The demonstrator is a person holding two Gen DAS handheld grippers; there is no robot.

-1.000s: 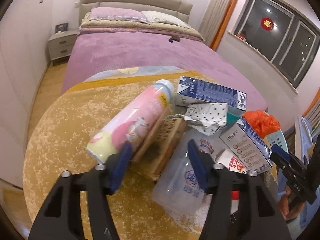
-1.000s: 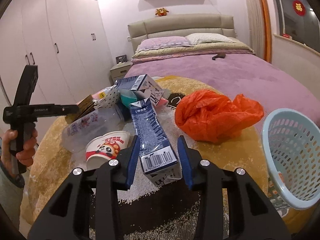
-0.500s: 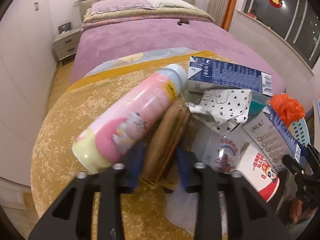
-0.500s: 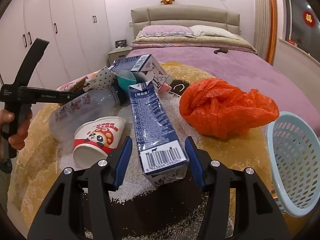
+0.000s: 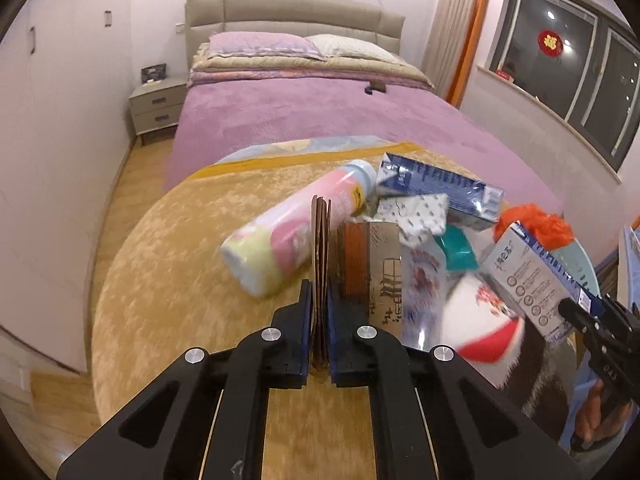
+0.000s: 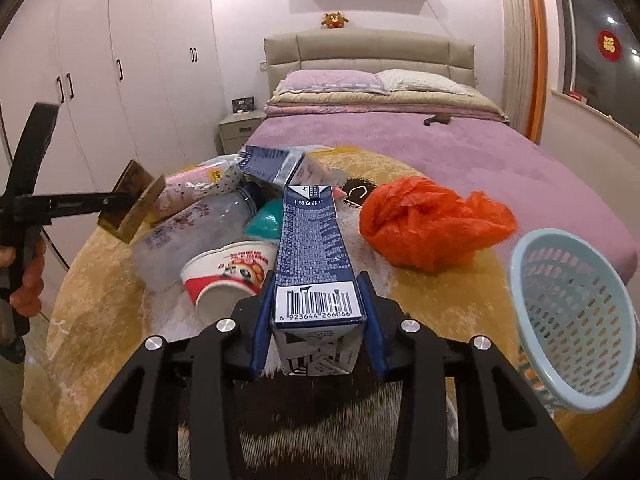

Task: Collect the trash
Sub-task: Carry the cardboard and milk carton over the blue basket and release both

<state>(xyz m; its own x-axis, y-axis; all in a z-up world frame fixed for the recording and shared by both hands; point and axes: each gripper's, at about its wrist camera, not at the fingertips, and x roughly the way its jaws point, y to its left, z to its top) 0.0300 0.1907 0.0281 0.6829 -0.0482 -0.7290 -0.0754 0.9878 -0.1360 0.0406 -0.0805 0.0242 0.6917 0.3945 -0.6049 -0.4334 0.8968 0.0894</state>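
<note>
Same gold-covered counter (image 6: 100, 280), same light blue basket (image 6: 572, 304) tipped on its side at the right edge. Just left of the basket, the orange bag (image 6: 432, 224), not touched. Further left of the basket, past the bag: the blue carton (image 6: 316, 248), only framed by the right gripper (image 6: 318, 312) a second ago, now clamped at its barcode end after a brief widening and a fresh closing of the fingers (image 6: 262, 320), both pads flat against its sides. Well left of the basket, in the heap: pink bottle (image 5: 288, 236), clear bottle (image 6: 192, 228) and panda paper cup (image 6: 228, 276), all left lying. Smallest item, furthest left of the basket: the folded brown cardboard (image 5: 320, 240), loose in the heap a second ago between the wide-spread fingers (image 5: 306, 316) of the left gripper (image 5: 319, 304), now pinched on edge with those fingers squeezed nearly together. Seen from the right wrist, held up clear of the counter and out of the heap. Reads as two pieces secured at once, so grasping looks done for this round. Likely next: the short carry of the carton rightward to the basket, then the longer trip for the cardboard across the heap, with some risk of clipping the bottles or the bag on the way.
</note>
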